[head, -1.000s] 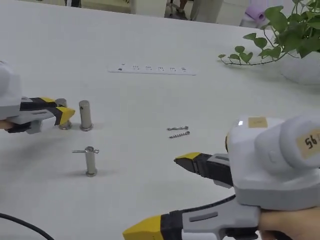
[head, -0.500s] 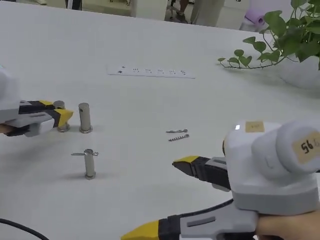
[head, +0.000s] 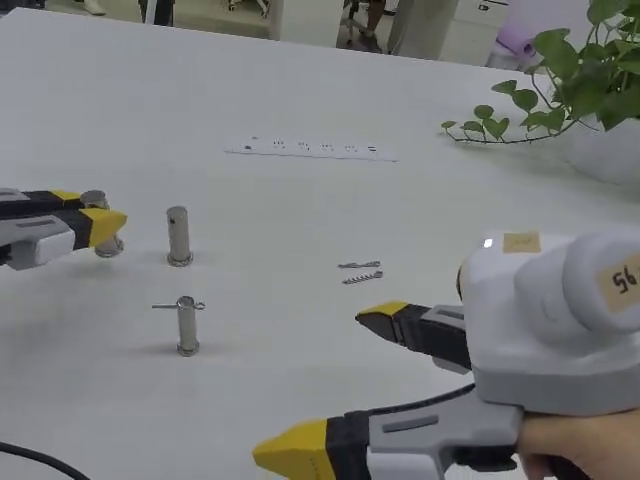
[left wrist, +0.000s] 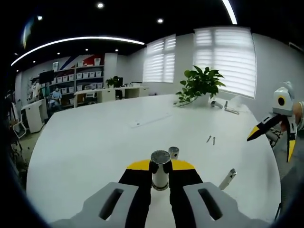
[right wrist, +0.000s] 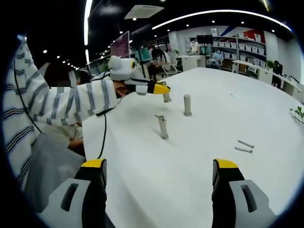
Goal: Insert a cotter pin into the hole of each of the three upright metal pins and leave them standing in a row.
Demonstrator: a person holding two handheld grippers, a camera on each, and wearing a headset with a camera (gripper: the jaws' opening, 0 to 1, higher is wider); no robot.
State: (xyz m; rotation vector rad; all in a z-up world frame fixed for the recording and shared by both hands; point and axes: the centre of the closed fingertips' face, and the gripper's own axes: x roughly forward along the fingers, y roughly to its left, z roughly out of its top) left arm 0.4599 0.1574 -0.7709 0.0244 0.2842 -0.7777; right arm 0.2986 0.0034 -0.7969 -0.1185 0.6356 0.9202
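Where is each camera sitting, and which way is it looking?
Head view: on the head, looking down at the table, left gripper and right gripper.
Left gripper view: along its fingers, shut on a metal pin, toward the plant.
Right gripper view: along its open fingers, toward the striped sleeve.
All three share the loose cotter pins.

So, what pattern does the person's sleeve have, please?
The sleeve is striped, dark on white; right gripper view.

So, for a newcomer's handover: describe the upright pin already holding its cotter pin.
Find the white power strip on the table. From it, come nearer and left to the nearest upright pin. It alone has a cotter pin through its top.
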